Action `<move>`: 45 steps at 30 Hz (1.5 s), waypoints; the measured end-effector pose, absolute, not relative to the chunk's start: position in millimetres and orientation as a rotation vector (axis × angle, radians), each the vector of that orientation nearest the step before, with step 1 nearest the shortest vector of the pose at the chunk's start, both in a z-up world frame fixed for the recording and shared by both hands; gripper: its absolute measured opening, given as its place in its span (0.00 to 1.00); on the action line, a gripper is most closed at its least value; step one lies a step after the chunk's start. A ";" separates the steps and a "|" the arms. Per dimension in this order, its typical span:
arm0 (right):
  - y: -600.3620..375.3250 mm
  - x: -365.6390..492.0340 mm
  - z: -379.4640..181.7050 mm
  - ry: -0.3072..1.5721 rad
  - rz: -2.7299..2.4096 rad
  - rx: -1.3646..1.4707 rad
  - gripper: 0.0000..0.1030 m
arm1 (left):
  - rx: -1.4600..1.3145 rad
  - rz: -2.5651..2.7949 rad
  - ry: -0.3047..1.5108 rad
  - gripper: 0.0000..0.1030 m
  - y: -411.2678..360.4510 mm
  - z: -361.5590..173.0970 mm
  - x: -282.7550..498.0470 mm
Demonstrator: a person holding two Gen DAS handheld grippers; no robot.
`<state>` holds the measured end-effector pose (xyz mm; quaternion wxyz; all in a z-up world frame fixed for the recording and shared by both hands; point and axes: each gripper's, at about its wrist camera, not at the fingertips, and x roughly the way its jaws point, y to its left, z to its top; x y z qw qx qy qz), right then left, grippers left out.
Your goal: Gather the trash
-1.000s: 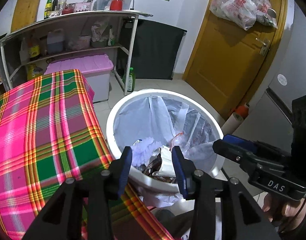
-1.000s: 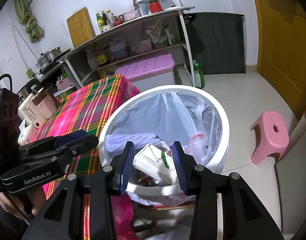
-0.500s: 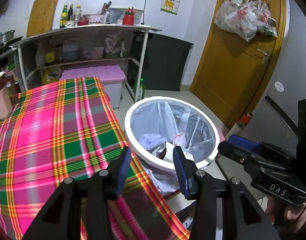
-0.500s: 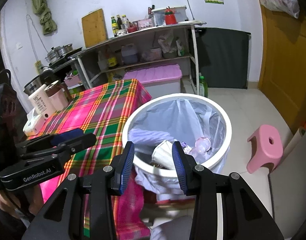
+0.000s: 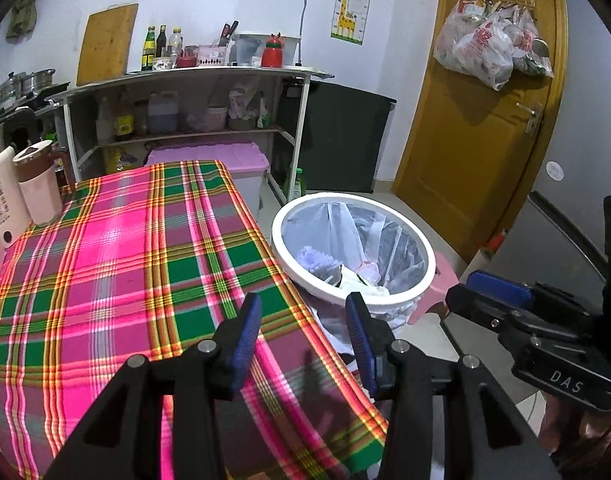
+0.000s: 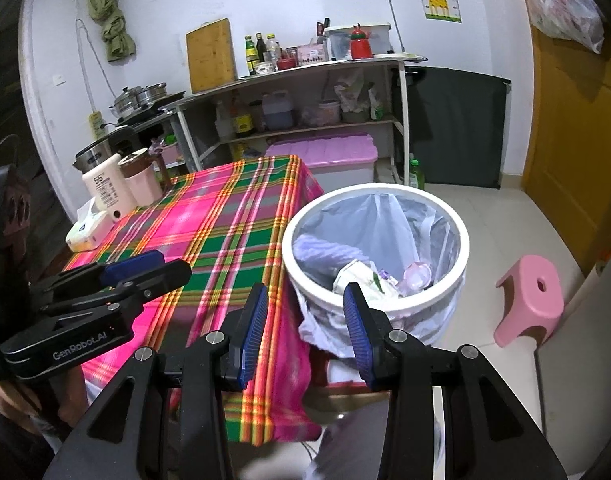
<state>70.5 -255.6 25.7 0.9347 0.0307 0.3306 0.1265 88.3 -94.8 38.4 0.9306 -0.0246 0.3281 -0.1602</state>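
A white trash bin (image 5: 417, 236) lined with a clear bag stands on the floor beside the table; it also shows in the right wrist view (image 6: 461, 232). Crumpled paper, a purple cloth and a plastic piece lie inside it (image 6: 369, 276). My left gripper (image 5: 303, 340) is open and empty, over the table's right edge, short of the bin. My right gripper (image 6: 305, 328) is open and empty, near the bin's front rim. Each gripper shows in the other's view: the right (image 5: 493, 300), the left (image 6: 137, 272).
The table has a pink and green plaid cloth (image 5: 125, 264). A white bottle, a pink cup (image 6: 141, 180) and a tissue pack stand at its far left. A pink stool (image 6: 529, 300) sits right of the bin. A shelf rack and a purple-lidded box stand behind; a yellow door is at right.
Both grippers have pulled back and up from over the bin. The bin now looks smaller and farther, and more of the table shows. Both stay open.
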 end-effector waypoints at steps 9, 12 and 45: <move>-255.0 48.6 27.4 0.662 0.248 0.049 0.39 | -0.048 -0.314 0.667 0.44 -92.8 35.9 69.8; -255.3 44.6 26.5 0.663 0.250 0.045 0.39 | -0.048 -0.315 0.672 0.44 -94.1 34.4 66.1; -251.3 42.1 22.9 0.671 0.251 0.046 0.39 | -0.047 -0.299 0.679 0.44 -91.7 29.9 61.6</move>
